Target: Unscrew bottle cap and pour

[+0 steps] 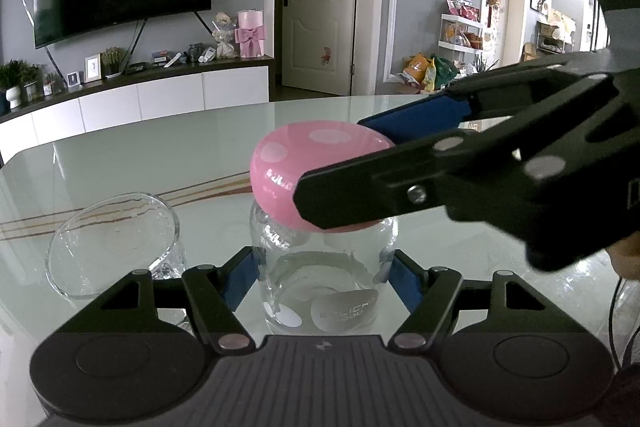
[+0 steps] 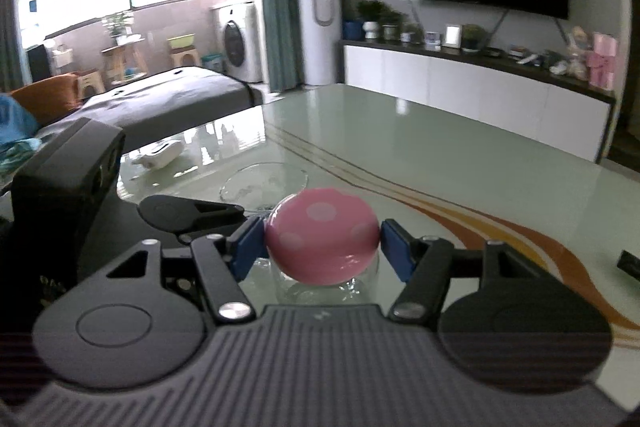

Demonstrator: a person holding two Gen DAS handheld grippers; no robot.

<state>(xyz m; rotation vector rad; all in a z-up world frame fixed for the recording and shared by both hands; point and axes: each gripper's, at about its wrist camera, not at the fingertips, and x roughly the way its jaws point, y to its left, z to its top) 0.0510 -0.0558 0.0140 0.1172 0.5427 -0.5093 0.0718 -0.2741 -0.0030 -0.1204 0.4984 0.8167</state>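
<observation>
Left gripper [image 1: 320, 281] jaws clamp clear bottle [image 1: 322, 275]; right gripper [image 2: 322, 247] jaws clamp pink cap [image 2: 322, 237].

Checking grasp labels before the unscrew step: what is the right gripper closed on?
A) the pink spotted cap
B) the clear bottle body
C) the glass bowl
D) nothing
A: in the right wrist view the right gripper has its jaws pressed on both sides of the pink spotted cap, while the left gripper holds the clear bottle below.

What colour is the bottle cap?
Pink with paler pink dots, the bottle cap shows best in the right wrist view.
</observation>
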